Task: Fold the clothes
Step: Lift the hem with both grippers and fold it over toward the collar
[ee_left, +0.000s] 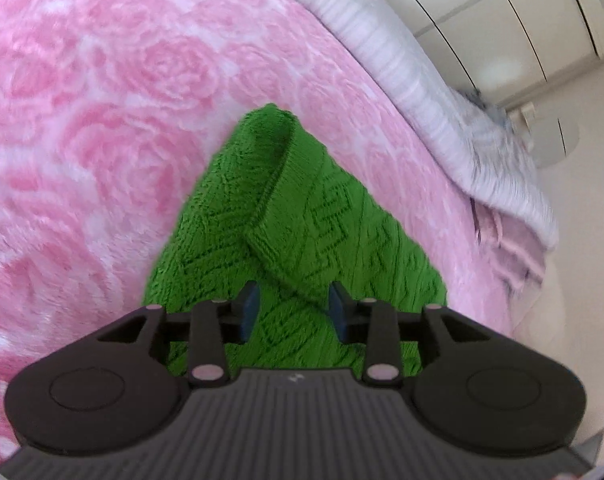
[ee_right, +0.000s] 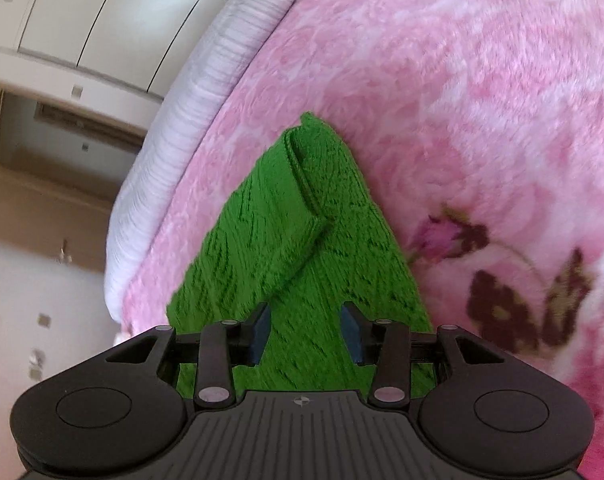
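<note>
Our left gripper and right gripper tilt down over a green knit sweater. Jaws on both stand partly apart with knit between them; whether they pinch it, we cannot tell. Pink rose blanket lies beneath.

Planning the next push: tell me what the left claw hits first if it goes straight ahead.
The green knit. It already lies between the open left claw fingers, its folded edge just ahead; beyond it is the pink blanket. Depth is uncertain.

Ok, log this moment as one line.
fold clothes | green knit garment on pink blanket | left gripper open over garment | right gripper open over garment
</note>
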The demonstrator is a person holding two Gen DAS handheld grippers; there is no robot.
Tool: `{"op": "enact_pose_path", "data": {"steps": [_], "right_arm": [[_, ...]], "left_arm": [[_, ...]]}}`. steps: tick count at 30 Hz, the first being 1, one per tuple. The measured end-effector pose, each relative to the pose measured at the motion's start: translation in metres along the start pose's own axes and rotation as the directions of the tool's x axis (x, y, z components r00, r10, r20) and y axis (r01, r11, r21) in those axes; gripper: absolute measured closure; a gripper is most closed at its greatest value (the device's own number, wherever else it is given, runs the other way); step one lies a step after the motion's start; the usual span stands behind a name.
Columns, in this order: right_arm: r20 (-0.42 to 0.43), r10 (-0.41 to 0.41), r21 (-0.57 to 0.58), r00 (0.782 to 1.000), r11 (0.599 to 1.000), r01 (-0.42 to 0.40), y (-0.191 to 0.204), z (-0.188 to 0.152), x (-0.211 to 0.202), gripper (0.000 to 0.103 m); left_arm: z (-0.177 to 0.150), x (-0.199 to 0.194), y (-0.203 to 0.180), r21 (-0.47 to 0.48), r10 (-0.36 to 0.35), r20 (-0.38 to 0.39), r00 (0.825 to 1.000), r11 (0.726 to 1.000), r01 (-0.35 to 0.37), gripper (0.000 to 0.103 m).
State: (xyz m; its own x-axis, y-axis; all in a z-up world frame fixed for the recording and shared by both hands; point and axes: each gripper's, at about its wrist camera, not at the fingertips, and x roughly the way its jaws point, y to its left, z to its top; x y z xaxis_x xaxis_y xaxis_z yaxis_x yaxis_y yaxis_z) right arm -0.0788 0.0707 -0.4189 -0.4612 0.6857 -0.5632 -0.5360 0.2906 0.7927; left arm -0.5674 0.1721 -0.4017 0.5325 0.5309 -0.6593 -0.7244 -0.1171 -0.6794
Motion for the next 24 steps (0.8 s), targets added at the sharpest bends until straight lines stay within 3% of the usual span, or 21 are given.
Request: {"op": "enact_pose_path", "data": {"steps": [8, 17, 19, 20, 24], "right_arm": [[0.039, 0.039, 0.071, 0.998, 0.997, -0.042, -0.007, 0.023, 0.027, 0.06], [0.05, 0.05, 0.097, 0.997, 0.994, -0.055, -0.011, 0.031, 0.057, 0.061], [0.048, 0.044, 0.076, 0.998, 0.996, -0.048, -0.008, 0.032, 0.061, 0.069], [0.045, 0.03, 0.062, 0.999, 0.998, -0.032, -0.006, 0.032, 0.063, 0.089], [0.064, 0.019, 0.008, 0.998, 1.0, -0.019, -0.002, 0.028, 0.058, 0.096]], "left_arm": [[0.009, 0.027, 0.016, -0.15, -0.046, 0.0, 0.999, 0.988, 0.045, 0.071], [0.01, 0.047, 0.012, -0.114, -0.029, -0.007, 1.0, 0.993, 0.028, 0.074], [0.012, 0.05, 0.009, -0.089, -0.023, -0.009, 1.0, 0.996, 0.022, 0.08], [0.012, 0.051, 0.008, -0.067, -0.02, -0.011, 1.0, 0.998, 0.019, 0.087], [0.012, 0.046, 0.004, 0.004, -0.039, -0.006, 0.999, 0.999, 0.039, 0.095]]}}
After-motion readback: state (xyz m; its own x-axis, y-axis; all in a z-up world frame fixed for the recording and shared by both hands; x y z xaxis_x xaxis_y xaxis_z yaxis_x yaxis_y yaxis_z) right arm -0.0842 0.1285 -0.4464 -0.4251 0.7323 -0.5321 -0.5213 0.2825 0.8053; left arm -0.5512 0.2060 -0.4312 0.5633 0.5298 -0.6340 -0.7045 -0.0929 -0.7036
